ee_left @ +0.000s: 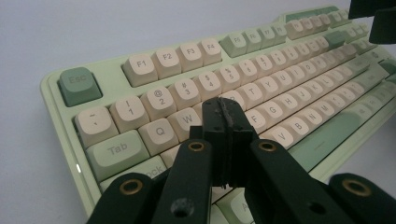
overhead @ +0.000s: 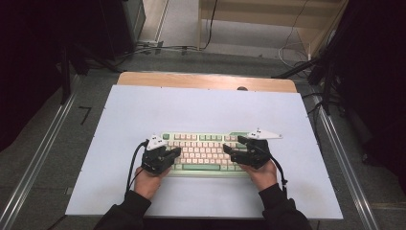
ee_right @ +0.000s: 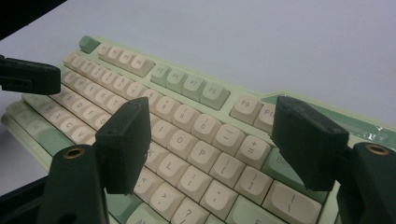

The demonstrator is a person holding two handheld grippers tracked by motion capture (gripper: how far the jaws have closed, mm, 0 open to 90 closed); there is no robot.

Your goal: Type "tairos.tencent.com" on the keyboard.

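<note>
Holding both grippers over the green-and-cream keyboard (overhead: 203,152), you have it lying on the white table (overhead: 143,110) at about 6 o'clock of the sheet, near your edge. Your left gripper (ee_left: 223,108) is clenched with nothing between its pads — it hovers over the keys at the keyboard's 9 o'clock end. Your right gripper (ee_right: 210,140) is released, jaws spread wide above the keys at the 3 o'clock end.

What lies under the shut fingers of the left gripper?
Under the left gripper lies the keyboard: its shut fingers hang over the letter rows, beside the W key. The keys straight beneath are covered, so contact cannot be judged.
</note>
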